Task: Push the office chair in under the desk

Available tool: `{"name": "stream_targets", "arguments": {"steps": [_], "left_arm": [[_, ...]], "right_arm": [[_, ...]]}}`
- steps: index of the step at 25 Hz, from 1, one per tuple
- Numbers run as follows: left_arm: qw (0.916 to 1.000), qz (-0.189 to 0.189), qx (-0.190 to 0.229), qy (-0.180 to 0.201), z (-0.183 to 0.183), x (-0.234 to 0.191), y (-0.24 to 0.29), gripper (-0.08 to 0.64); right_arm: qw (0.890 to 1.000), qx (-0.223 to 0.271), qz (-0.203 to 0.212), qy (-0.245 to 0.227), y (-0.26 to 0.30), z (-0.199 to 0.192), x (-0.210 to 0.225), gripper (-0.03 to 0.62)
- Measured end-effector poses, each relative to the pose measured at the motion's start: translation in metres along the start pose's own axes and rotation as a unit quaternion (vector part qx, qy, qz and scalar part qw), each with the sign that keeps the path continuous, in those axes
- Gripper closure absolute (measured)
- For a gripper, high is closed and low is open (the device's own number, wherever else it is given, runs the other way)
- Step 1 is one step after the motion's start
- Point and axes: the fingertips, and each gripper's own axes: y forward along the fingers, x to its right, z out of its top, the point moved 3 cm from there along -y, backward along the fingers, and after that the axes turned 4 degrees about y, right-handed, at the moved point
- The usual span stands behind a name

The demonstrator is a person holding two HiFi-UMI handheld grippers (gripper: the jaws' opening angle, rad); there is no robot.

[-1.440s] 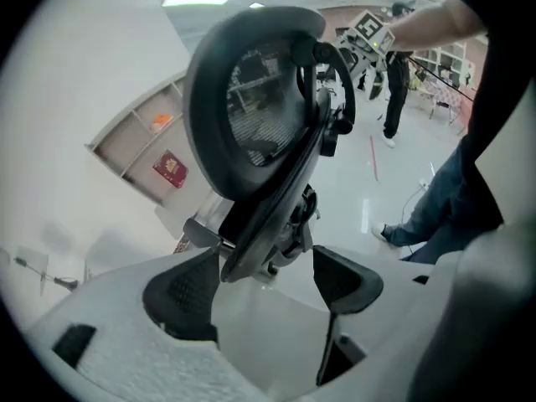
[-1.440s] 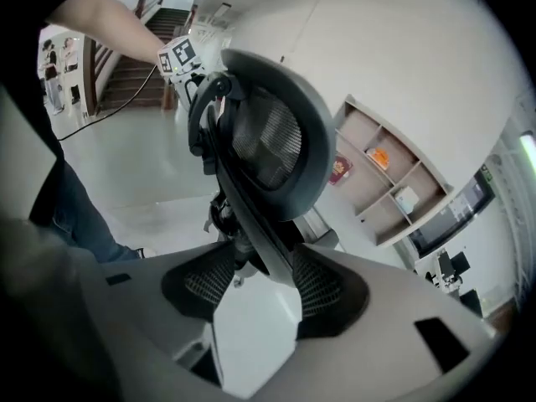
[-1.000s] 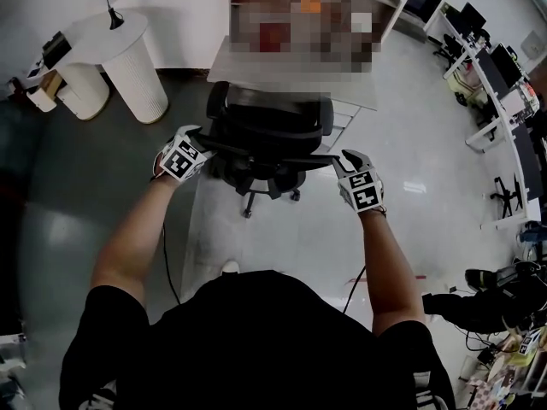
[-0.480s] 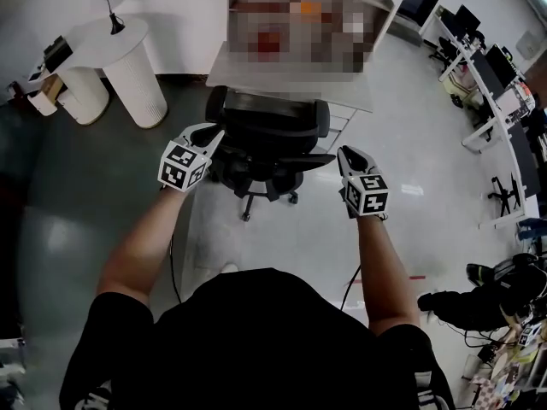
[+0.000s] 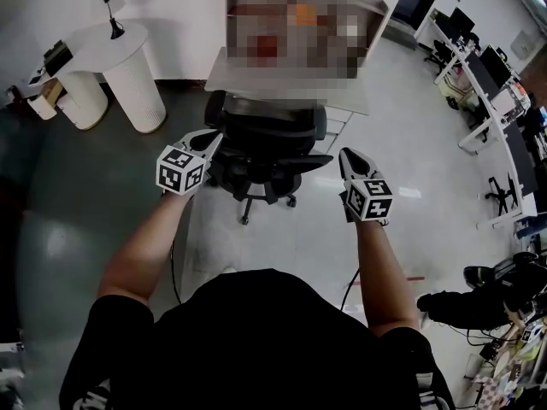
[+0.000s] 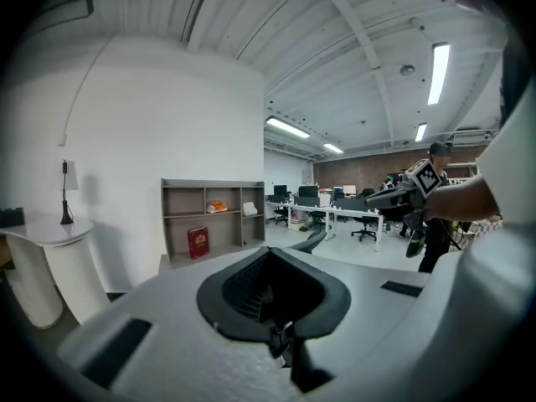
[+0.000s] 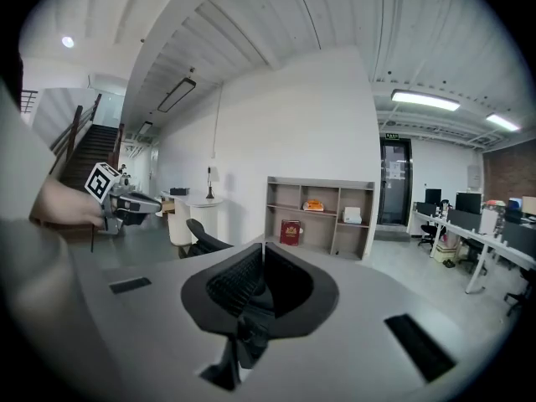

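The grey worktop [image 5: 224, 73] has the black office chair [image 5: 269, 143] drawn up to it, the backrest at its near edge. The left hand-held gripper [image 5: 214, 136] and right hand-held gripper [image 5: 346, 154] flank the chair without touching it. Their jaws have just closed together on nothing.

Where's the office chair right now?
Head view, centre: the office chair stands just ahead of the person, its back toward them, between the left gripper and the right gripper, with the desk directly beyond it.
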Motion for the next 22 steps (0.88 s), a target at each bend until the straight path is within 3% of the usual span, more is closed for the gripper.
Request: {"name": "stream_targets", "arguments": {"steps": [11,22], "left_arm": [[0.9999,0.000,0.011,-0.003,0.000,-0.003,-0.012,0.544],[0.9992,-0.010,0.040,0.002,0.012,0.000,-0.017,0.544]], "right_arm": [[0.999,0.037,-0.007,0.019,-0.021,0.021,-0.008,0.573],[0.998,0.057,-0.017,0.008,-0.036,0.040,-0.019,0.574]]}}
